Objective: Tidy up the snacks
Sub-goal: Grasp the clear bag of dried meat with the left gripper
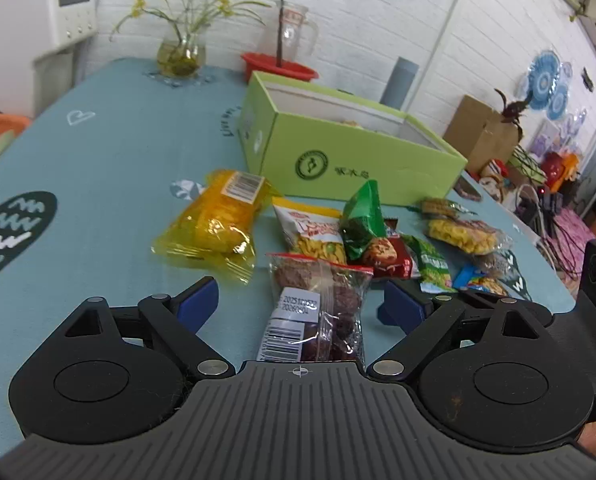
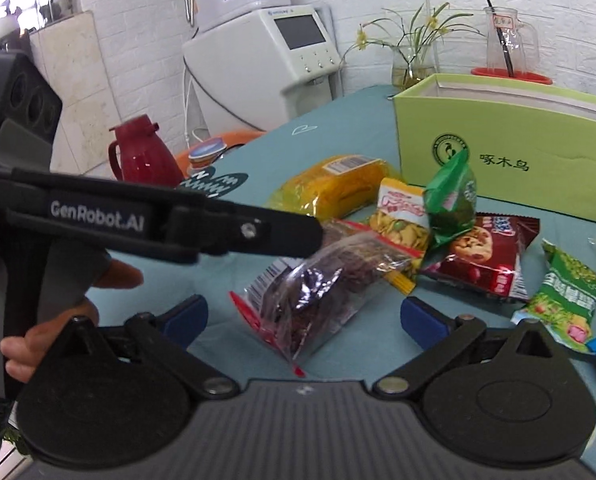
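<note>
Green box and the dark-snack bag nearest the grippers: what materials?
Green box: looks like matte paperboard, with crisp folded edges, printed logo and white lining. Dark-snack bag: thin clear glossy plastic film, judging by the glare, wrinkles and contents showing through.

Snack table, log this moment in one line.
left gripper: open | right gripper: open | dark snack bag: on table, unheld | green box: open

Background's pretty busy: a glass vase (image 1: 181, 53) of yellow flowers and a clear pitcher (image 1: 294, 34) in a red tray (image 1: 278, 67) sit at the table's far edge, with a white dispenser (image 2: 266, 64) and red thermos (image 2: 144, 155) off left.
</note>
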`<action>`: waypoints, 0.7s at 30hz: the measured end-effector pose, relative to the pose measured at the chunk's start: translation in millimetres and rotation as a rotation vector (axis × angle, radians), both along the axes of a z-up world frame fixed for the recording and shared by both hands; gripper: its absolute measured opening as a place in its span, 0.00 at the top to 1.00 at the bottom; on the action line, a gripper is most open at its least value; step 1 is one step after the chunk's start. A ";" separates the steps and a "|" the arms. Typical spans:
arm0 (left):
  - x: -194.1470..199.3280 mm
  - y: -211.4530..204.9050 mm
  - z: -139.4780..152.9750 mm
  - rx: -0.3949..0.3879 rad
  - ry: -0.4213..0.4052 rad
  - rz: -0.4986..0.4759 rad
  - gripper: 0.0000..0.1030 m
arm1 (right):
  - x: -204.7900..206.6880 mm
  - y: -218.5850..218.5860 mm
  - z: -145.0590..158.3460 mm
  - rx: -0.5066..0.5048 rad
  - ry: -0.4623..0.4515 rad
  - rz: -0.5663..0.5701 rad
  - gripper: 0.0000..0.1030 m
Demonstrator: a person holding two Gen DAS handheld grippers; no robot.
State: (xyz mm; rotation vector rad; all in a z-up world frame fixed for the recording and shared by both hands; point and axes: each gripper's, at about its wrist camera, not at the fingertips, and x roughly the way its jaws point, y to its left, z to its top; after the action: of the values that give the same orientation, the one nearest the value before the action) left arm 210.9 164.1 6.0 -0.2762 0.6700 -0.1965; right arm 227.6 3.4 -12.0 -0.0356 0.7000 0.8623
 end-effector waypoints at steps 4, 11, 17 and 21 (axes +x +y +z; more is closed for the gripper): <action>7.9 -2.5 -13.5 -0.022 0.041 -0.034 0.35 | -2.8 7.1 -7.0 -0.020 0.019 0.003 0.01; -4.4 -4.0 -21.9 -0.140 0.096 -0.083 0.57 | -13.5 7.4 -5.3 -0.044 -0.001 0.066 0.01; -25.7 -31.4 -24.5 -0.189 0.122 -0.133 0.54 | -28.8 -22.5 -3.7 -0.088 -0.028 0.035 0.01; -22.6 -34.9 -18.1 -0.173 0.108 -0.080 0.35 | -28.1 -35.1 -3.0 -0.060 -0.033 -0.011 0.01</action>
State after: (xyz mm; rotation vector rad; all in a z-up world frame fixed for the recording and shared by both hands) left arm 188.3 129.2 -12.0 -0.4290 0.7730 -0.3187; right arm 199.6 -31.7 -15.0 -0.0990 0.6943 0.8288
